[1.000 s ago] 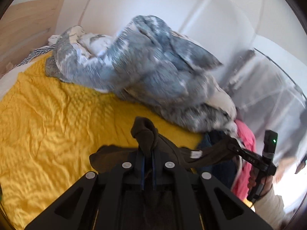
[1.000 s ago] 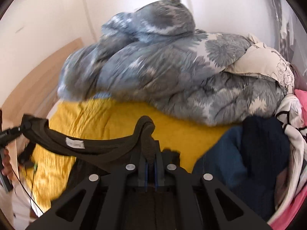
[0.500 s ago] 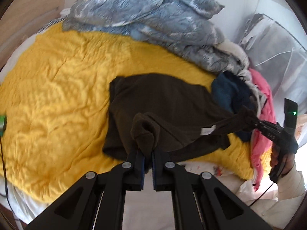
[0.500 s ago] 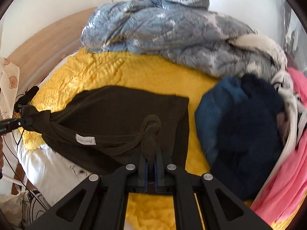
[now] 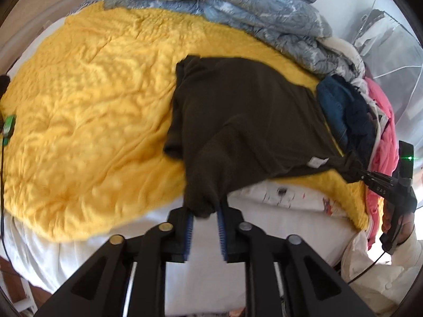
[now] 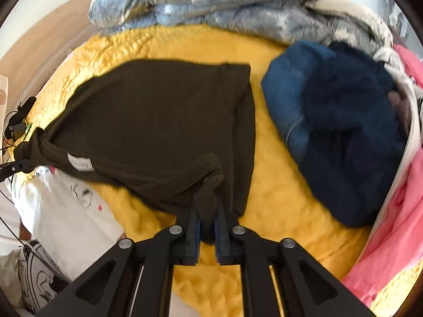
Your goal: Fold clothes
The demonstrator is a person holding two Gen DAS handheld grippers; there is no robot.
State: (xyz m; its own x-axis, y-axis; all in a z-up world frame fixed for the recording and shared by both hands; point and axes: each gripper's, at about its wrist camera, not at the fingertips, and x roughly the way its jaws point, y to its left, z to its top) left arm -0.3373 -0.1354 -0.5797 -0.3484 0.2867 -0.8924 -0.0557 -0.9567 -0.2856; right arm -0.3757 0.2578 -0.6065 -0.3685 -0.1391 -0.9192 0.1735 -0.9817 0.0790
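A dark brown knit garment (image 5: 238,116) lies spread on the yellow bedspread (image 5: 92,100), its white neck label (image 5: 317,162) facing up. My left gripper (image 5: 205,220) has its jaws parted, with one shoulder bunch loose between the blue pads. My right gripper (image 6: 207,224) is shut on the other shoulder of the garment (image 6: 158,116). The right gripper also shows at the right edge of the left wrist view (image 5: 362,175), pinching that corner.
A grey floral duvet (image 5: 251,8) is heaped at the back of the bed. A pile of blue (image 6: 335,121) and pink clothes (image 6: 401,211) lies right of the garment. White sheet (image 5: 277,211) shows at the bed's near edge.
The garment went from hanging in the air to lying spread flat on the bedspread. Both grippers pulled back toward the bed's near edge. The left jaws have parted.
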